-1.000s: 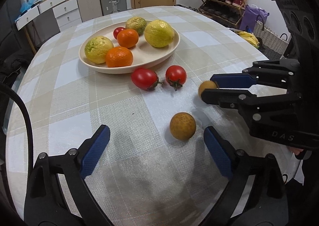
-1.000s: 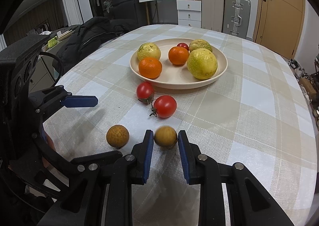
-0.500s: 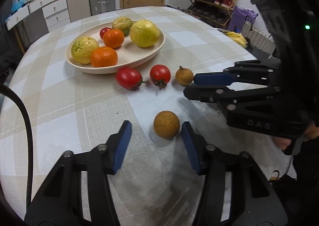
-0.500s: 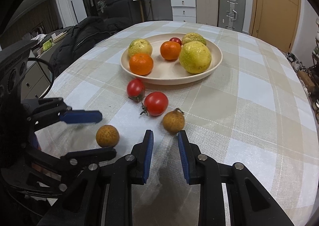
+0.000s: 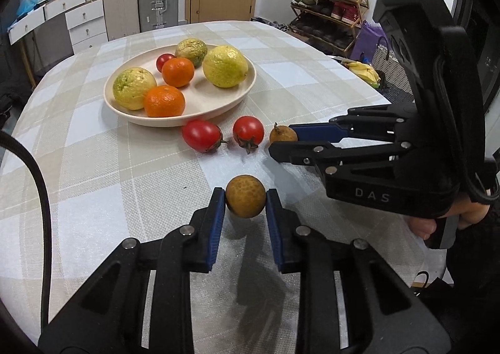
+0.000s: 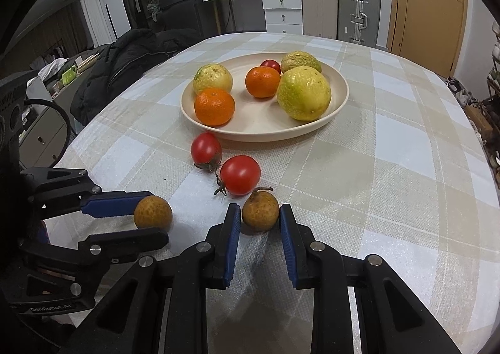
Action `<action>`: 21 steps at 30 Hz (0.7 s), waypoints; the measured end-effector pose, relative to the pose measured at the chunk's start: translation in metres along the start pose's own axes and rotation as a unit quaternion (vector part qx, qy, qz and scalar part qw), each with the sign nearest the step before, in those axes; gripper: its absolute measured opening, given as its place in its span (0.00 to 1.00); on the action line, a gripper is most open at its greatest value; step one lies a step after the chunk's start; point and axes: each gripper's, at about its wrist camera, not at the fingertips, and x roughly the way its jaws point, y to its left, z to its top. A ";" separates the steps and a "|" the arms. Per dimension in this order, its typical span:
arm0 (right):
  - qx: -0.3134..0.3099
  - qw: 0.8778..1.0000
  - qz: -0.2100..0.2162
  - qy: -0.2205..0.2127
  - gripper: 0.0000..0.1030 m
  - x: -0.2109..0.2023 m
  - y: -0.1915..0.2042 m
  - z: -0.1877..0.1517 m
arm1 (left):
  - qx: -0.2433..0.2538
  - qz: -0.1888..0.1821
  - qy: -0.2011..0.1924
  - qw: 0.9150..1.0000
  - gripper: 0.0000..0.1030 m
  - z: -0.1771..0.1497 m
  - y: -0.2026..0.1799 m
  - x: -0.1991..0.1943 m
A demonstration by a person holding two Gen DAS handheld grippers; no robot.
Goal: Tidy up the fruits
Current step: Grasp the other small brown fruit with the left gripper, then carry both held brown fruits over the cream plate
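The left hand-held gripper point(image 5: 245, 204) is now being pinched onto the brown fruit point(image 5: 245, 200). The right hand-held gripper point(image 6: 260, 217) is being held spread around the stemmed fruit point(image 6: 260, 211); it is best squeezed gently, centred.

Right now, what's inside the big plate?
The plate holds two oranges, three bumpy yellow-green fruits and one small tomato, partly hidden behind an orange. Anything behind the big yellow fruit is covered.

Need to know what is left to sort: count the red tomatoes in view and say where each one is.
3. One small round red tomato lies in the beige round plate, behind an orange. Two larger red tomatoes lie on the checked tablecloth in front of the plate. More may be hidden behind the plate's fruit.
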 end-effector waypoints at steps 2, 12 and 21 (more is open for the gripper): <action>-0.001 1.000 0.002 -0.002 0.24 -0.001 0.001 -0.001 | -0.002 0.004 -0.002 1.000 0.23 0.000 0.002 -0.002; 0.002 1.000 0.009 -0.027 0.24 -0.014 -0.001 0.002 | -0.015 0.019 -0.033 0.999 0.23 0.004 0.010 -0.015; 0.007 0.999 0.011 -0.052 0.24 -0.029 -0.001 0.005 | -0.040 0.028 -0.059 0.997 0.23 0.009 0.021 -0.027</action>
